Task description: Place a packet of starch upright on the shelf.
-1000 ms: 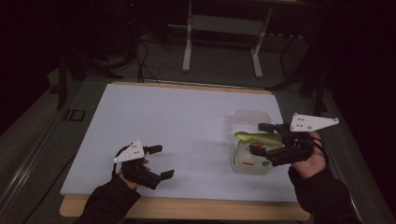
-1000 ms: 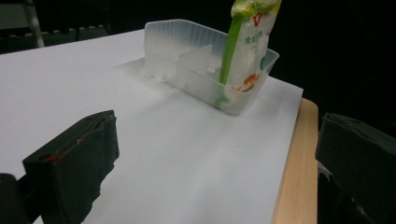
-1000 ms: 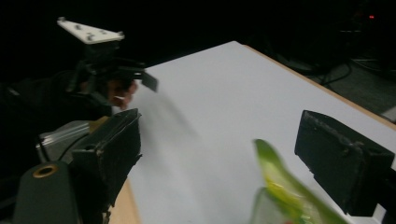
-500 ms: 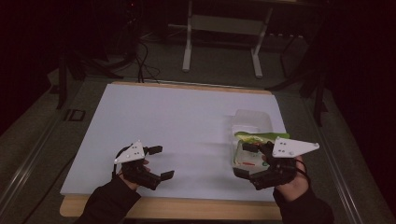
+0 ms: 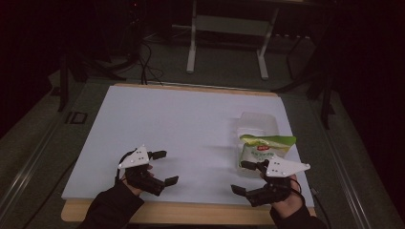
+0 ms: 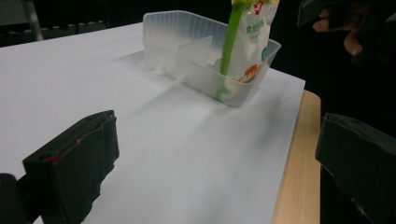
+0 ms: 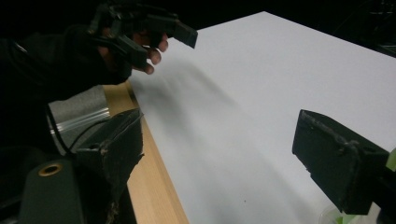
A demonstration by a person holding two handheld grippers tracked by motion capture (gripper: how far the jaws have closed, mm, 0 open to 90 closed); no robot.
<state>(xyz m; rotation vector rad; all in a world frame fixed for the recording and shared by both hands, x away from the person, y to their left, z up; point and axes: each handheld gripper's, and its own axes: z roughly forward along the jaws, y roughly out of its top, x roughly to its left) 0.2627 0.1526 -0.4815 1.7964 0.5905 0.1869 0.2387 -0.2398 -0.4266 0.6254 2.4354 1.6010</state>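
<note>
The pouch (image 5: 265,149) is stood on end in the near compartment of the clear tray (image 5: 258,125), at the right side of the white counter (image 5: 181,129), and is leaned on the tray wall with its top well above the rim; a tip-over could be caused by a nudge of the light tray or by a brush from the right gripper (image 5: 248,177), which is held just beside it at the near edge. The tray, being thin plastic, could be slid or pushed off the near edge if bumped. Both sets of jaws are spread wide and nothing is held in either; the left gripper (image 5: 162,167) is hovered well apart from the tray, at the near left. The pouch is seen as white with a green top and green side strip, printed text and a small orange picture low on its face; the print cannot be read. The tray's far compartment looks empty.
</note>
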